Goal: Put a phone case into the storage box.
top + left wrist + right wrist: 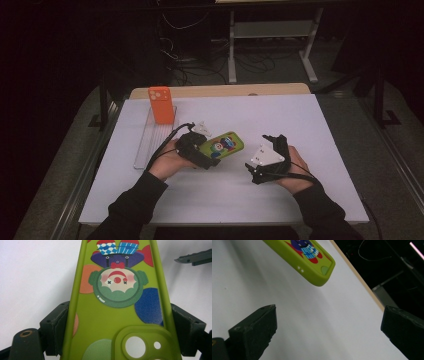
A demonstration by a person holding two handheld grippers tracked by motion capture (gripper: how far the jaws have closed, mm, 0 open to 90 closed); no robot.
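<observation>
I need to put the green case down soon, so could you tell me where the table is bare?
The white table is bare across its right half, beyond the right gripper, and along the near edge between the sleeves. The far strip right of the orange case is free too. It is crowded at left, where the clear tray, the left gripper and the green case sit.

Matt, seemingly rubbery green phone case (117, 315) — smooth white tabletop (300, 130)

— Any writing you can read from here?
— None. The green phone case (117, 315) carries just a cartoon clown picture, no words.
— And the orange case (161, 104) at ten o'clock?
— Plain back, no brand or number legible.
</observation>
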